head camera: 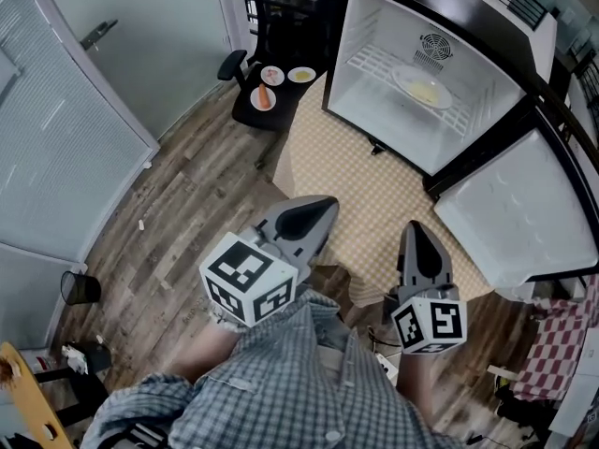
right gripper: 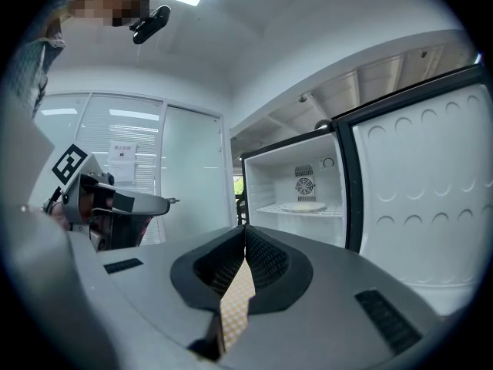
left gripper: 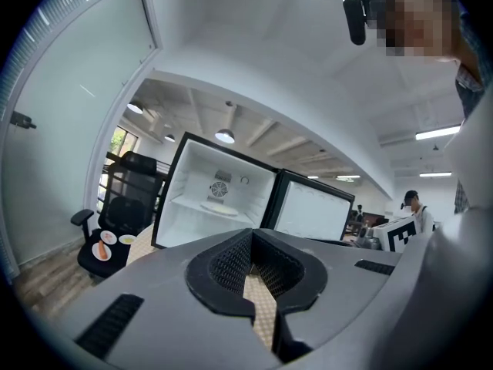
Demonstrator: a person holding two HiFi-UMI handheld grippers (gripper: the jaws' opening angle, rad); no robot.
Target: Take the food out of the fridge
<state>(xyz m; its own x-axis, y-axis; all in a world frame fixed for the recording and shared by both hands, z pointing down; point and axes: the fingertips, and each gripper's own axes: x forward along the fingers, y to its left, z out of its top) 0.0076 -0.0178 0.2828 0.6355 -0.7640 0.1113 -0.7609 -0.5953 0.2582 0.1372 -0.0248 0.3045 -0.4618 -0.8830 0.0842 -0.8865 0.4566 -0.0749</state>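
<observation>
Spreading over the left is a wood floor (head camera: 159, 223), edged by glass walls (head camera: 65, 110). At the far end a black chair (head camera: 281, 7) carries three small plates (head camera: 266, 97). A tan mat (head camera: 365, 185) lies before the open fridge (head camera: 374, 21), whose door (head camera: 524, 213) is swung out to the right. Yellowish food (head camera: 424, 91) lies on a pale plate on the fridge's wire shelf (head camera: 379, 64). Near, the left gripper (head camera: 323, 206) and the right gripper (head camera: 417, 230) both have their jaws pressed together, with nothing between them.
</observation>
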